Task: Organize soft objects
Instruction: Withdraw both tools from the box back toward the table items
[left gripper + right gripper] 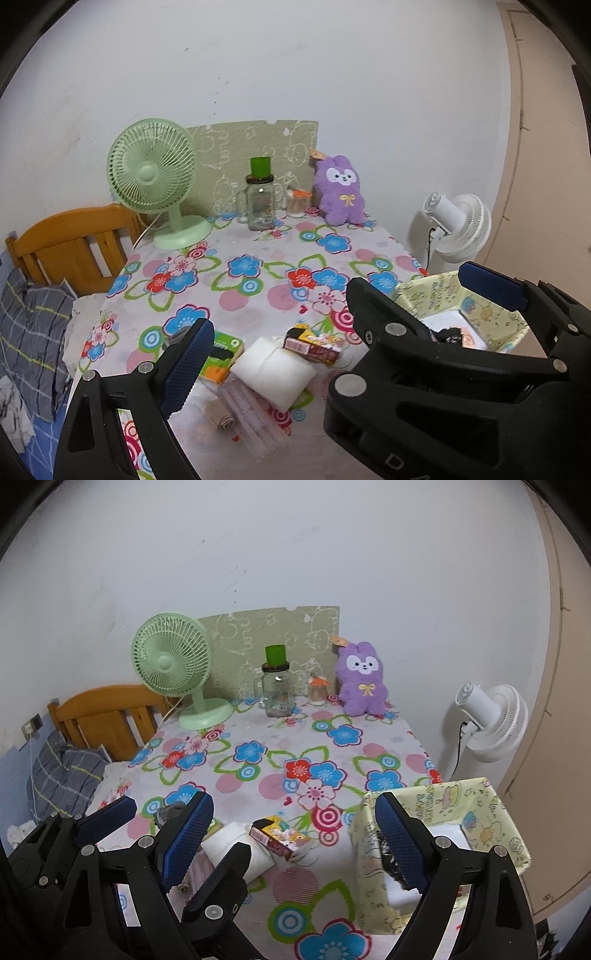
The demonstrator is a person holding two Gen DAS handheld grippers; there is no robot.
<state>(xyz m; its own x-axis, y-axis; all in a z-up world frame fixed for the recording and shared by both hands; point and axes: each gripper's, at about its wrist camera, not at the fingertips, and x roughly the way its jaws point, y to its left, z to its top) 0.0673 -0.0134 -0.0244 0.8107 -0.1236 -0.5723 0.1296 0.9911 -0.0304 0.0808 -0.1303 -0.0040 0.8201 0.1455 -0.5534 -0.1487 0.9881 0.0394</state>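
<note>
A purple plush rabbit [341, 194] [362, 679] leans on the wall at the far edge of the flowered table [258, 295]. A white folded cloth [273, 369] [236, 845] lies near the front, beside a small rolled beige cloth [221, 417]. A yellow fabric box [469, 310] [454, 834] at the front right holds white and dark soft items. My left gripper [201, 363] is open and empty above the near edge. My right gripper [295, 849] is open and empty; its right finger hangs at the box, and it shows in the left wrist view [439, 291].
A green desk fan [155, 177], a glass jar with a green lid [260, 199] and a small toothpick jar [297, 205] stand at the back. A snack box [312, 345], a green packet [221, 354] and a clear sleeve lie in front. A white fan [458, 225] and a bed [40, 280] flank the table.
</note>
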